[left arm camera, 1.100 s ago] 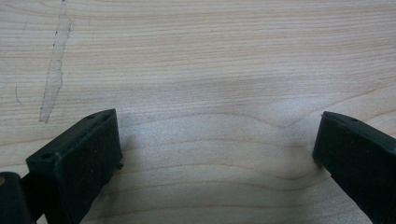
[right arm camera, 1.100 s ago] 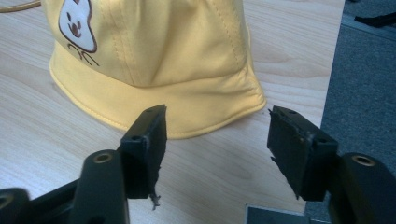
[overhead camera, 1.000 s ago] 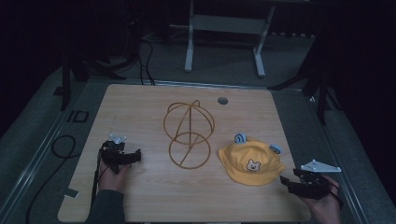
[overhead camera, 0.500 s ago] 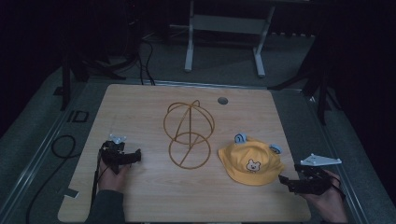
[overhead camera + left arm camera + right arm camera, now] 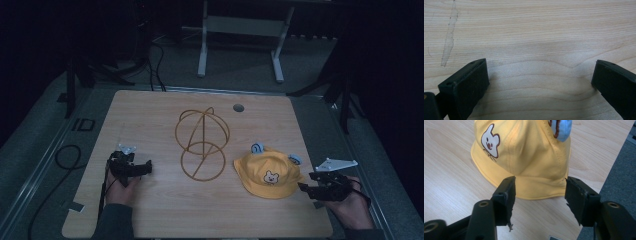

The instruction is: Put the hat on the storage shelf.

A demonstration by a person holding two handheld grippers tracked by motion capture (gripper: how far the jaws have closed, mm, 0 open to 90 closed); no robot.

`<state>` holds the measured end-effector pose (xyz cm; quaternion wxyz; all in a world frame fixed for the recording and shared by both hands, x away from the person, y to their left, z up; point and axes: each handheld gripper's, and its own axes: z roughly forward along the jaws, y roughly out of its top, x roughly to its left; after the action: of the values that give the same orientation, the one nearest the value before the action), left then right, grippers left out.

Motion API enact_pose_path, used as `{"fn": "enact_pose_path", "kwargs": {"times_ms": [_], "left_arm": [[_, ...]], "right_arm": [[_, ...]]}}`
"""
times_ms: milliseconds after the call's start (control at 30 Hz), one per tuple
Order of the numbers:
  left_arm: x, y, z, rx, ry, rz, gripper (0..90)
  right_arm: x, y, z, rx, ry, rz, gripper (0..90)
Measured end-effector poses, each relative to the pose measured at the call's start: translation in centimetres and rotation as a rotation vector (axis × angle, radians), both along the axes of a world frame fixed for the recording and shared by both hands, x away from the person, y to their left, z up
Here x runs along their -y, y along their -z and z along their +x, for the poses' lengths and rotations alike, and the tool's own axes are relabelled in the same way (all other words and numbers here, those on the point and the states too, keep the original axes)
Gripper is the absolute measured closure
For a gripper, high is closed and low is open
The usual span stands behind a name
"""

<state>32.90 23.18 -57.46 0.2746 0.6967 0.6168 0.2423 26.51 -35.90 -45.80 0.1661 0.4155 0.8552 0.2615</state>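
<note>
While the yellow hat sits flat on the table right of the wire stand, right gripper hovers at its brim, jaws just closing, gripping nothing. Left gripper gapes wide over bare wood.

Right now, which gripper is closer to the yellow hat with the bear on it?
The right gripper. It sits just beside the yellow hat, jaws open and aimed at its brim without touching. The left gripper rests far across the table, beyond the wire hat stand.
</note>
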Motion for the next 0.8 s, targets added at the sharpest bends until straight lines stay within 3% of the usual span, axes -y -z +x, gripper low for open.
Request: {"fn": "enact_pose_path", "kwargs": {"times_ms": [167,533,800], "left_arm": [[0.1,0.0,0.0,0.000,0.002,-0.002,0.9],[0.1,0.0,0.0,0.001,0.010,-0.001,0.8],[0.2,0.0,0.0,0.002,0.012,-0.001,0.8]], "right_arm": [[-0.4,-0.5,0.5,-0.013,-0.032,-0.037,46.7],[-0.9,-1.9,1.6,-0.021,-0.096,-0.062,46.3],[-1.7,-3.2,2.3,-0.020,-0.137,-0.111,44.8]]}}
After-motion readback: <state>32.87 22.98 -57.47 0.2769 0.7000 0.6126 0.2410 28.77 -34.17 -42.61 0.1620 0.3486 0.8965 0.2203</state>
